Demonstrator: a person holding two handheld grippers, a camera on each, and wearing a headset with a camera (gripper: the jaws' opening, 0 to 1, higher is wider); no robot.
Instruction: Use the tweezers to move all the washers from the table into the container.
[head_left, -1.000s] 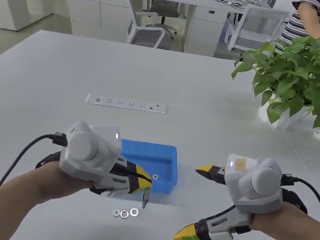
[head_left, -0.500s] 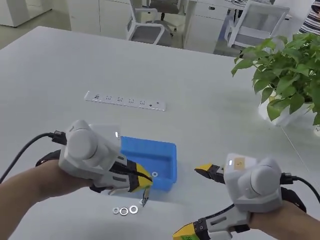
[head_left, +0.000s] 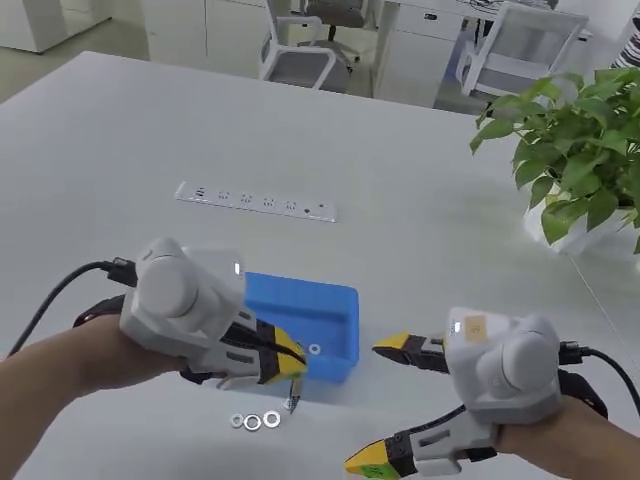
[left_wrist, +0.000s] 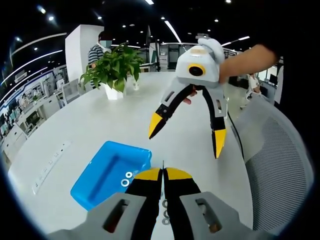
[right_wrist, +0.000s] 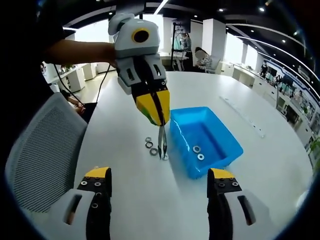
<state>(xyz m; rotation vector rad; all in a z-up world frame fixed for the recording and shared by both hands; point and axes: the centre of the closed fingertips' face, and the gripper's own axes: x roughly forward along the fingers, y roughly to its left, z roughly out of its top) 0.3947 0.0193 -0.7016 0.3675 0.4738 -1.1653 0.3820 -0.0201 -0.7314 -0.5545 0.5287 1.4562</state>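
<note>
Blue container (head_left: 330, 300) held two washers (right_wrist: 196, 149), while left tongs (head_left: 288, 365) clamped the tweezers (head_left: 291, 400) tip-down just beside loose washers (head_left: 253, 421) on the surface (head_left: 420, 230), probably lining up a pick; right tongs (head_left: 364, 406) hung open, idle nearby.

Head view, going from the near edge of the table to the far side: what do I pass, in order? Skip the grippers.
Three washers → blue container → power strip → office chair beyond the table. The plant is left out, as it sits off to the right.
</note>
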